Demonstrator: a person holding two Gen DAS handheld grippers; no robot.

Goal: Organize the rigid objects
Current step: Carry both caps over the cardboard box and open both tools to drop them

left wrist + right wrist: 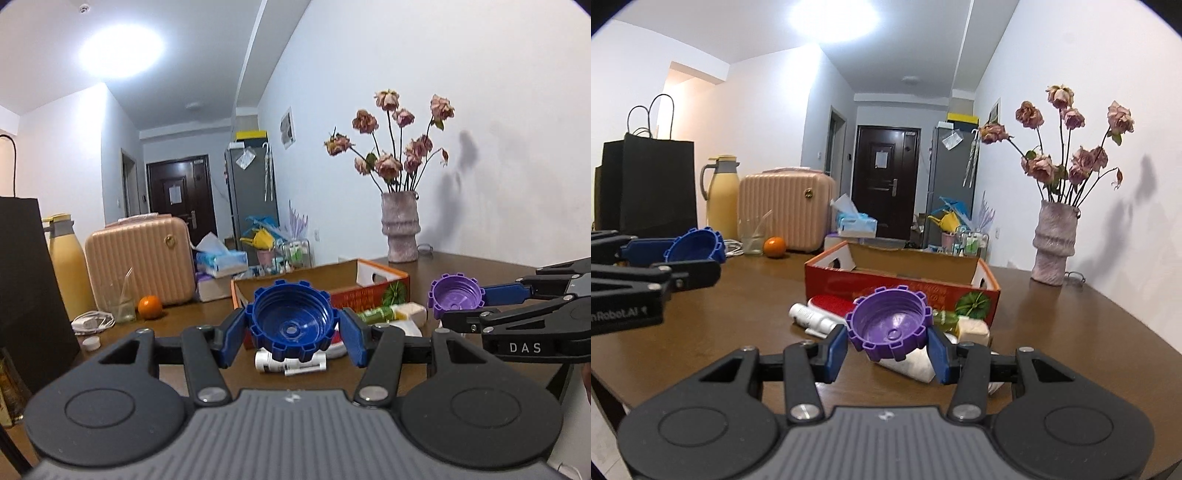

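My left gripper (291, 336) is shut on a blue notched cap (291, 321), held above the brown table with its hollow side toward the camera. My right gripper (888, 349) is shut on a purple notched cap (888, 326) in the same way. In the left wrist view the purple cap (456, 295) and the right gripper (458, 301) hang at the right. In the right wrist view the blue cap (696, 245) and the left gripper (690, 256) show at the left. An open cardboard box (905, 273) stands just behind both caps.
White tubes (812, 319), a red brush (831, 304), a green packet (376, 314) and a cream block (973, 328) lie before the box. A vase of dried roses (1052, 247) stands right. An orange (774, 246), glass, pink case (786, 210), yellow flask and black bag (650, 184) stand left.
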